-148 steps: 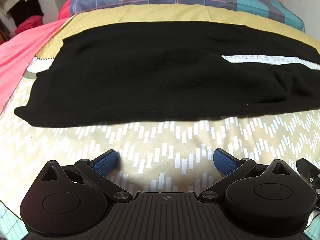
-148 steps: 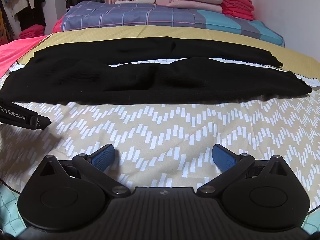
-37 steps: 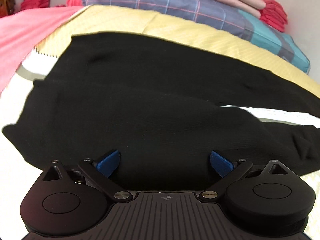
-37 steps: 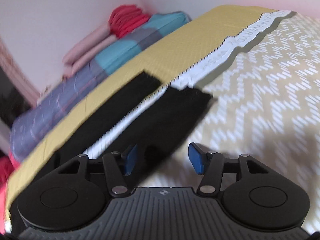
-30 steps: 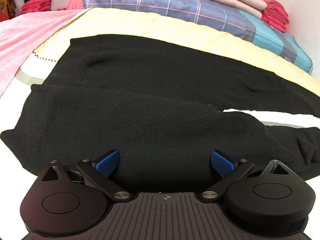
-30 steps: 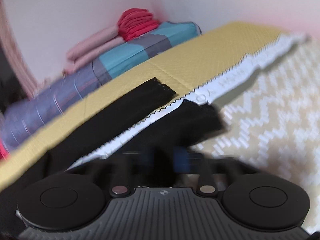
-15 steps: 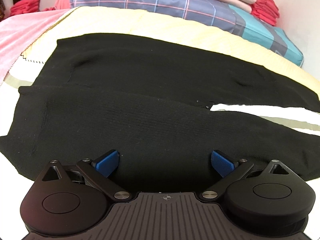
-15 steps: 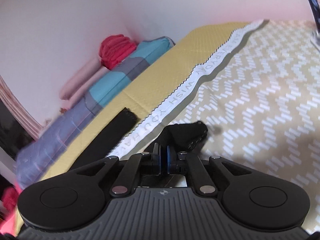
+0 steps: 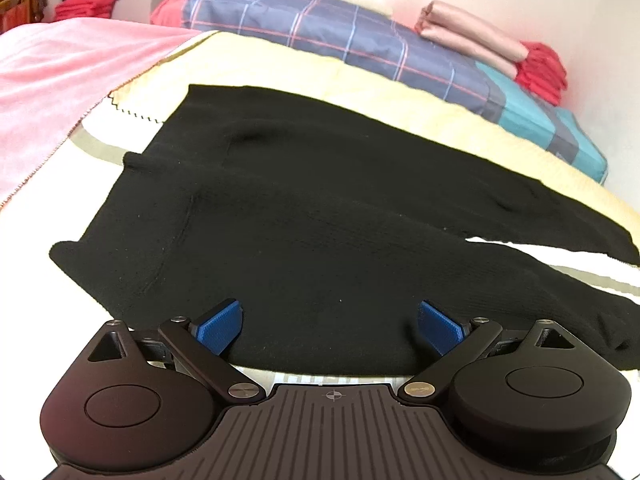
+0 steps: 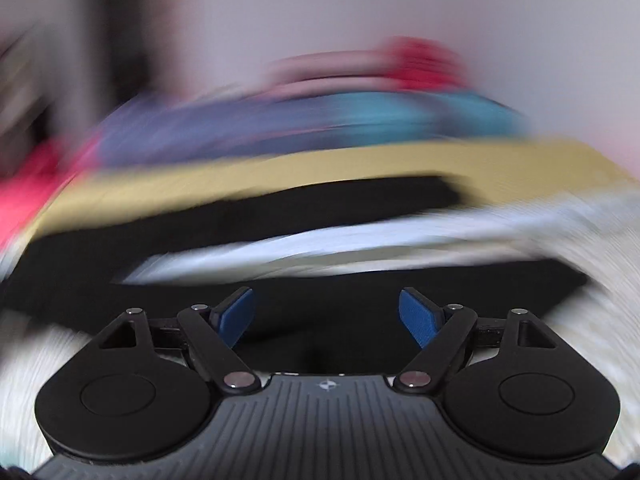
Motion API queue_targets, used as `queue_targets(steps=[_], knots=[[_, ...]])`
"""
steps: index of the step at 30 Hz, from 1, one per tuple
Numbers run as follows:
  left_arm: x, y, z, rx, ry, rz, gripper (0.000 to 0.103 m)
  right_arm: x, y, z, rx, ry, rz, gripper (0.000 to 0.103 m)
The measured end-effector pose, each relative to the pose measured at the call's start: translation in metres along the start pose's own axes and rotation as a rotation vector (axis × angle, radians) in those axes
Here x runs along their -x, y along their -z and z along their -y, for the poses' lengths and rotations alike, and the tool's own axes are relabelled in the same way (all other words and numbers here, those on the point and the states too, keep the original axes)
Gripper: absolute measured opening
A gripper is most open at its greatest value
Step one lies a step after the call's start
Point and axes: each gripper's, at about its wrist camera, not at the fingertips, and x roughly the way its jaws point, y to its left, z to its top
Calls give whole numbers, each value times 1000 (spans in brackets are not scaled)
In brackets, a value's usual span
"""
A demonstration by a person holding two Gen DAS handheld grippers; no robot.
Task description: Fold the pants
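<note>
The black pants [image 9: 320, 216] lie flat on the bed, waist end at the left and the two legs running off to the right with a white strip of bedspread between them. My left gripper [image 9: 330, 326] is open, its blue pads just above the near edge of the near leg. In the right wrist view, which is heavily blurred, my right gripper [image 10: 326, 314] is open over the near leg of the pants [image 10: 280, 300]; the far leg [image 10: 280, 212] lies behind it.
A pink blanket [image 9: 60, 80] covers the bed's left side. A plaid quilt [image 9: 340, 40] and folded pink and red cloths [image 9: 500, 56] lie along the far wall. The yellow bedspread [image 9: 360, 88] shows beyond the pants.
My right gripper was shut on the near leg's hem half a second ago; it has opened, let go and swung quickly. My left gripper shifted slightly and stays open.
</note>
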Motion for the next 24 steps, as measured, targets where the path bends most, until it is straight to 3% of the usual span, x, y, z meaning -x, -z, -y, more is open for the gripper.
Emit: queue_targets(steps=[4, 7, 10, 12, 13, 14, 16, 18, 21, 22, 24], knots=[[10, 7, 1, -26, -2, 23, 103, -16, 18, -120, 435, -176, -56, 54], [20, 13, -6, -37, -19, 43, 103, -40, 33, -171, 643, -158, -78, 44], [25, 18, -17, -41, -43, 46, 103, -63, 34, -187, 714, -118, -55, 43], [23, 18, -28, -23, -56, 35, 103, -76, 25, -186, 666, -120, -68, 40], [22, 19, -32, -12, -54, 36, 103, -80, 21, -183, 626, -131, -86, 16], [22, 19, -35, -7, -47, 43, 103, -82, 18, -181, 580, -157, -126, 6], [25, 18, -38, -2, -32, 44, 103, -56, 20, -183, 567, -202, -136, 6], [28, 18, -43, -5, -21, 48, 103, -23, 27, -181, 643, -269, -110, 6], [31, 19, -52, 7, 1, 51, 103, -20, 32, -168, 606, -282, -225, 6], [32, 19, -55, 14, 8, 53, 103, -18, 32, -169, 614, -275, -217, 7], [36, 18, -60, 31, 16, 54, 103, -9, 28, -182, 653, -228, -180, 22]])
